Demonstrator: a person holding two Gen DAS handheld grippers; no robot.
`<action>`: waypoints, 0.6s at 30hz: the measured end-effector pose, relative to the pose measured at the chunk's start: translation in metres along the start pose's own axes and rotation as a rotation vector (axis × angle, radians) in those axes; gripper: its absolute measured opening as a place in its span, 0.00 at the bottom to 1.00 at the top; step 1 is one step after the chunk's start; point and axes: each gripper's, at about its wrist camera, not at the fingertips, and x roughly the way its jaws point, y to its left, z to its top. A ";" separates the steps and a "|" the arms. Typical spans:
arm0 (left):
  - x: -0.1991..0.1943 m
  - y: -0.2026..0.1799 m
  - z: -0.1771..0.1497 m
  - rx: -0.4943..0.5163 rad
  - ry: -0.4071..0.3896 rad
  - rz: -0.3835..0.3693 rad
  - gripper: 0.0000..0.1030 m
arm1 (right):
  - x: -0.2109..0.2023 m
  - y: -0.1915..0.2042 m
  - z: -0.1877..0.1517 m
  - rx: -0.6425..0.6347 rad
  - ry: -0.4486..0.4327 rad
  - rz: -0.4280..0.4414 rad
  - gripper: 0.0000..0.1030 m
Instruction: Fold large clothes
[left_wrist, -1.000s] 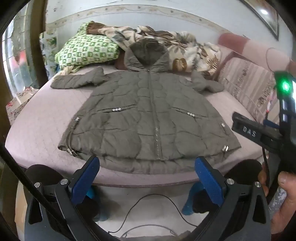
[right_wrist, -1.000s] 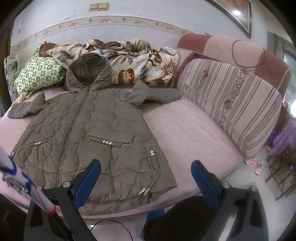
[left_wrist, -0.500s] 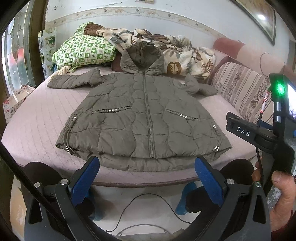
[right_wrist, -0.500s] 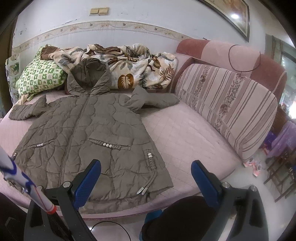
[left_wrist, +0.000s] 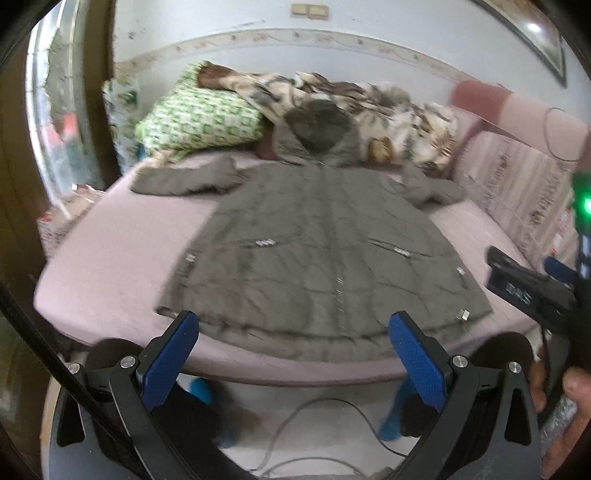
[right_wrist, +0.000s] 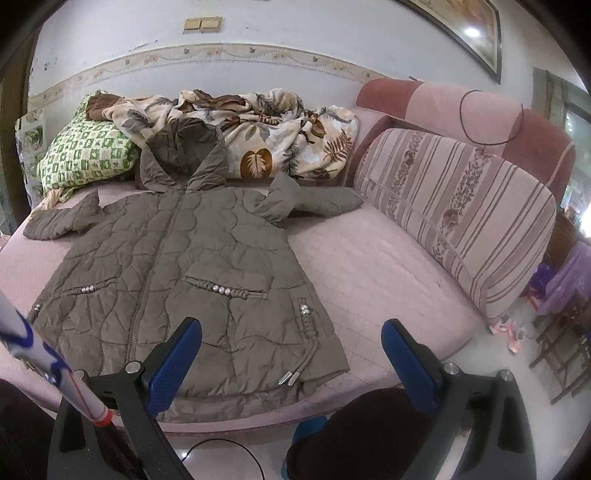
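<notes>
The left gripper (left_wrist: 293, 339) hung spread and empty just short of the bed's near edge, apparently lining up on the hem. The olive quilted hooded jacket (right_wrist: 173, 273) lay flat, zipped and face up on the pink mattress (right_wrist: 376, 273), sleeves out to both sides, seemingly laid out ready for a first fold. The right gripper (right_wrist: 291, 349) was likewise spread wide, holding nothing, over the jacket's right hem corner. Behind lay a green checked pillow (right_wrist: 83, 157), a leaf-print blanket (right_wrist: 273, 144) and a striped cushion (right_wrist: 458, 210) by the pale wall.
</notes>
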 end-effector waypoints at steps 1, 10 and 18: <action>0.000 0.005 0.001 0.000 0.000 0.013 0.99 | -0.002 0.000 0.001 -0.001 -0.004 0.003 0.97; -0.011 0.021 0.020 0.000 -0.011 0.113 0.99 | -0.012 0.017 0.005 -0.052 -0.002 0.046 0.97; 0.013 0.023 0.034 0.003 0.063 0.100 0.99 | -0.003 0.028 0.015 -0.071 0.020 0.063 0.97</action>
